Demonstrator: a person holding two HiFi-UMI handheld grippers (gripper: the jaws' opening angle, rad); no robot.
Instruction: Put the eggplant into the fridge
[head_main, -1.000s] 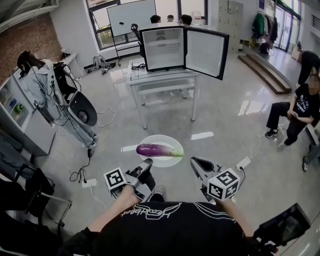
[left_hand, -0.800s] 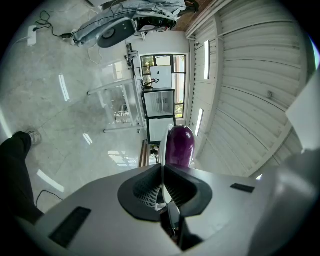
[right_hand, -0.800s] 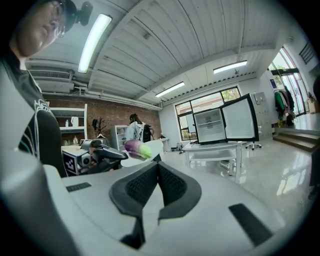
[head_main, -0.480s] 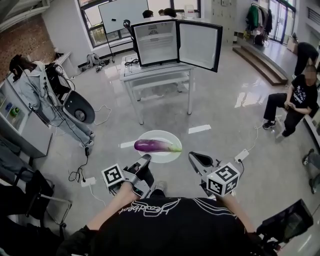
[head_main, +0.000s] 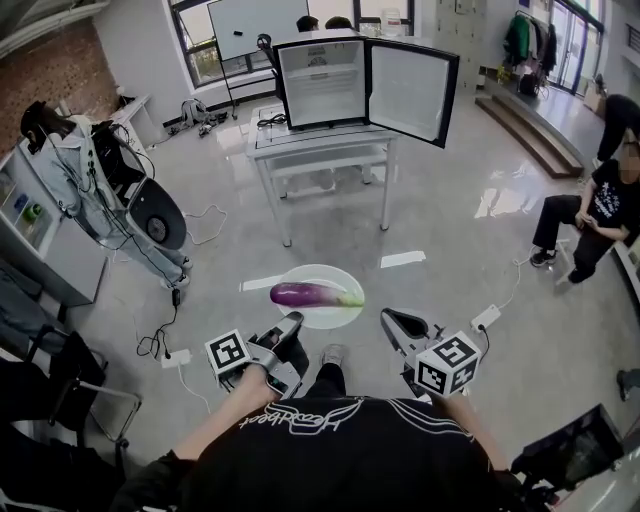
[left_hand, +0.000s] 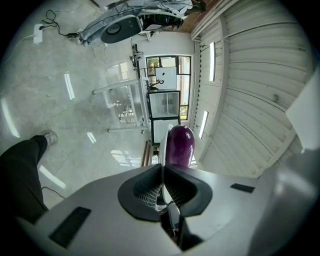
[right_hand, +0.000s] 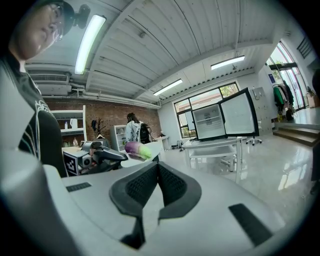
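A purple eggplant (head_main: 303, 294) with a green stem lies on a white plate (head_main: 332, 274) held above the floor in front of me. My left gripper (head_main: 293, 323) is shut on the plate's near rim. In the left gripper view the eggplant (left_hand: 179, 144) rises just past the closed jaws (left_hand: 162, 168), with the plate edge-on between them. My right gripper (head_main: 389, 319) floats to the right of the plate, shut and empty; its own view (right_hand: 158, 167) shows the eggplant (right_hand: 136, 149) to its left. The small fridge (head_main: 322, 83) stands on a table ahead, its door (head_main: 413, 92) swung open.
The white table (head_main: 320, 147) carrying the fridge has thin legs. A seated person (head_main: 585, 215) is at the right. Draped equipment (head_main: 120, 190) and shelves stand at the left. Cables and power strips (head_main: 176, 357) lie on the floor. My shoe (head_main: 331, 355) shows between the grippers.
Both grippers and the plate with the eggplant keep their places. The view has shifted slightly, and my shoe has come into view between the grippers.
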